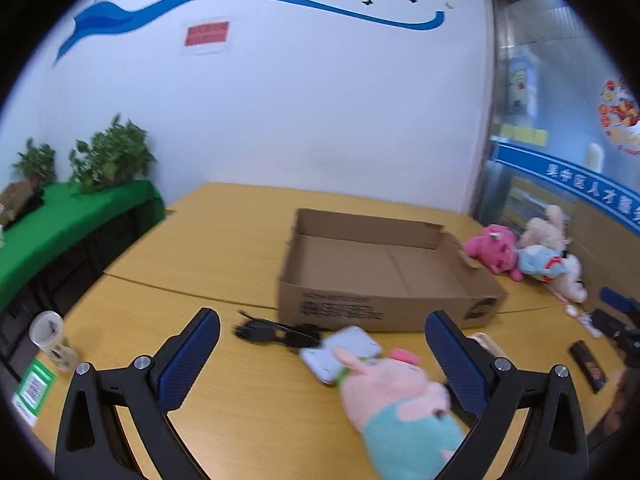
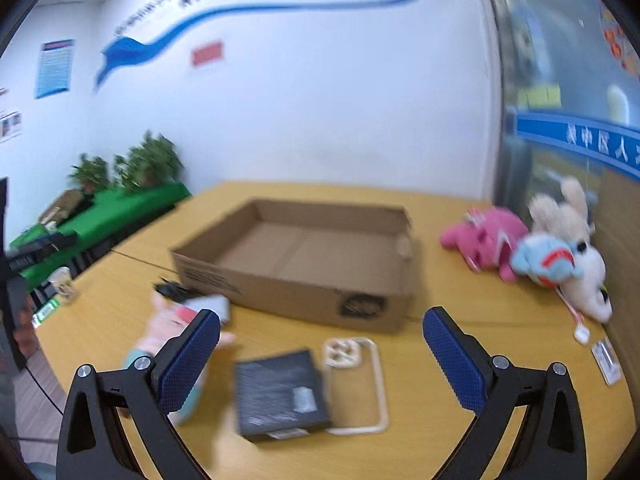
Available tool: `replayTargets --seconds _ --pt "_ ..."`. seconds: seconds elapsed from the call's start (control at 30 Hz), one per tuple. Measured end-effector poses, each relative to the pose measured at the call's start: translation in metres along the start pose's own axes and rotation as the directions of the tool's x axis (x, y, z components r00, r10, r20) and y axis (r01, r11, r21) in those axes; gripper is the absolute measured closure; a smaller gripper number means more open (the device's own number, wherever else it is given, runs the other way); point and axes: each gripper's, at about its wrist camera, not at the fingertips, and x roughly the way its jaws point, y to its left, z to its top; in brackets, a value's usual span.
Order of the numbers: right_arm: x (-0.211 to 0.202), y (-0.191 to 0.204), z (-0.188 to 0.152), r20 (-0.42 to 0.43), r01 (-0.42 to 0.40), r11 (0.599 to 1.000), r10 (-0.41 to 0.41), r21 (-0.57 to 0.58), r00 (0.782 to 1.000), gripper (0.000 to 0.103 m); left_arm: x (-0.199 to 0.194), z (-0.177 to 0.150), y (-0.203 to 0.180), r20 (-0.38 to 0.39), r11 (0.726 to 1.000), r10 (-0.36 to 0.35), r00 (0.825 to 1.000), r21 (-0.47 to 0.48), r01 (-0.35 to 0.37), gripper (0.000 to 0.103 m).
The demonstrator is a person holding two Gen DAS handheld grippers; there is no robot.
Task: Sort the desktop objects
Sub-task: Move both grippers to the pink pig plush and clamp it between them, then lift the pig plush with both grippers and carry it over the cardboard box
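Shallow corrugated cardboard box (image 1: 384, 272), fuzzy plush toys (image 2: 520, 252)

I see a white wall (image 1: 300, 120) with a blue wave decal (image 1: 256, 0), small dark butterfly shapes (image 1: 368, 1) and a red notice (image 1: 207, 34). Below it stands a yellow wooden table (image 1: 224, 240). At left, potted plants (image 1: 114, 158) sit on a green-covered counter (image 1: 72, 220). At right is a glass door (image 1: 560, 100).

Yellow-tan table (image 2: 400, 440), plain brown box (image 2: 304, 248) with black print. Pink-and-teal plush (image 1: 396, 400), a pink toy (image 2: 484, 240), a pale blue one (image 2: 540, 256), a cream one (image 2: 560, 208). Black case (image 2: 280, 392), green cloth (image 1: 60, 220), blue textured pads (image 1: 188, 360).
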Motion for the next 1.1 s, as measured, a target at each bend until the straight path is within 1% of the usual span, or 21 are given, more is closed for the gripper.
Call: replayTargets --seconds 0.07,0.1,0.17,0.2,0.3,0.4,0.47,0.53,0.6,0.63,0.73,0.77,0.8,0.83,0.87,0.9,0.93,0.97,1.0,1.03,1.1 --pt "-0.004 0.019 -0.005 0.008 -0.037 0.999 0.037 -0.01 0.999 0.0 -0.002 -0.008 -0.007 0.004 0.999 -0.041 0.999 -0.035 0.041 0.0" --pt "-0.004 0.026 -0.008 -0.003 -0.056 0.998 0.056 -0.005 0.998 0.0 0.001 -0.011 -0.006 0.009 0.998 -0.039 0.999 -0.043 0.039 0.0" --pt "0.005 0.036 -0.011 -0.074 -0.105 0.994 0.105 0.011 0.992 0.0 0.006 -0.016 -0.01 -0.006 0.999 -0.025 1.0 -0.046 0.025 0.0" --pt "0.011 0.04 -0.014 -0.11 -0.13 0.991 0.131 0.016 0.985 0.0 0.013 -0.017 -0.01 -0.03 0.999 -0.027 0.999 -0.043 0.026 0.0" --pt "0.025 0.048 -0.023 -0.18 -0.146 0.988 0.154 0.056 0.971 0.0 0.02 -0.024 -0.013 -0.08 0.998 -0.055 0.995 -0.038 0.052 0.0" --pt "0.039 0.051 -0.034 -0.239 -0.215 0.971 0.234 0.101 0.943 0.0 0.028 -0.028 -0.014 -0.1 0.997 -0.064 0.993 -0.043 0.06 0.0" --pt "0.048 0.057 -0.043 -0.275 -0.259 0.96 0.278 0.103 0.921 0.0 0.041 -0.03 -0.014 -0.14 0.994 -0.099 0.985 -0.058 0.092 0.0" --pt "0.059 0.072 -0.049 -0.32 -0.304 0.949 0.315 0.083 0.894 0.0 0.057 -0.032 -0.014 -0.187 0.99 -0.133 0.973 -0.08 0.12 0.0" --pt "0.071 0.083 -0.055 -0.358 -0.329 0.941 0.334 0.079 0.872 0.0 0.075 -0.036 -0.015 -0.24 0.986 -0.156 0.958 -0.098 0.136 0.0" --pt "0.079 0.089 -0.06 -0.384 -0.351 0.932 0.357 0.087 0.852 0.0 0.083 -0.038 -0.016 -0.265 0.985 -0.164 0.95 -0.103 0.141 0.0" --pt "0.097 0.098 -0.069 -0.421 -0.399 0.908 0.414 0.128 0.807 0.0 0.111 -0.049 -0.019 -0.364 0.976 -0.211 0.907 -0.122 0.178 0.0" --pt "0.104 0.102 -0.072 -0.436 -0.411 0.901 0.429 0.139 0.791 0.0 0.122 -0.055 -0.019 -0.41 0.971 -0.236 0.881 -0.137 0.197 0.0" --pt "0.112 0.105 -0.075 -0.455 -0.418 0.897 0.435 0.143 0.777 0.001 0.13 -0.06 -0.02 -0.439 0.969 -0.244 0.865 -0.146 0.2 0.0" --pt "0.12 0.11 -0.08 -0.479 -0.425 0.893 0.439 0.146 0.76 0.003 0.136 -0.064 -0.019 -0.462 0.968 -0.249 0.852 -0.154 0.199 0.0" --pt "0.128 0.114 -0.084 -0.502 -0.435 0.887 0.449 0.153 0.739 0.012 0.14 -0.069 -0.017 -0.469 0.956 -0.29 0.835 -0.182 0.23 0.0" --pt "0.137 0.119 -0.089 -0.526 -0.452 0.876 0.468 0.169 0.711 0.017 0.142 -0.071 -0.016 -0.471 0.951 -0.305 0.828 -0.192 0.241 0.0" --pt "0.142 0.123 -0.092 -0.536 -0.467 0.866 0.484 0.178 0.692 0.015 0.143 -0.072 -0.014 -0.472 0.952 -0.303 0.828 -0.191 0.24 0.0" --pt "0.146 0.125 -0.092 -0.538 -0.481 0.858 0.495 0.18 0.682 0.015 0.143 -0.074 -0.01 -0.464 0.952 -0.301 0.833 -0.194 0.236 0.001" --pt "0.148 0.127 -0.091 -0.542 -0.494 0.849 0.508 0.185 0.67 0.017 0.144 -0.074 -0.007 -0.465 0.952 -0.301 0.833 -0.203 0.231 0.001" --pt "0.152 0.129 -0.091 -0.543 -0.508 0.838 0.526 0.199 0.655 0.017 0.145 -0.076 -0.003 -0.469 0.95 -0.306 0.828 -0.214 0.229 0.002" --pt "0.157 0.134 -0.091 -0.547 -0.521 0.828 0.539 0.205 0.64 0.017 0.146 -0.078 0.003 -0.478 0.944 -0.32 0.818 -0.232 0.234 0.002"
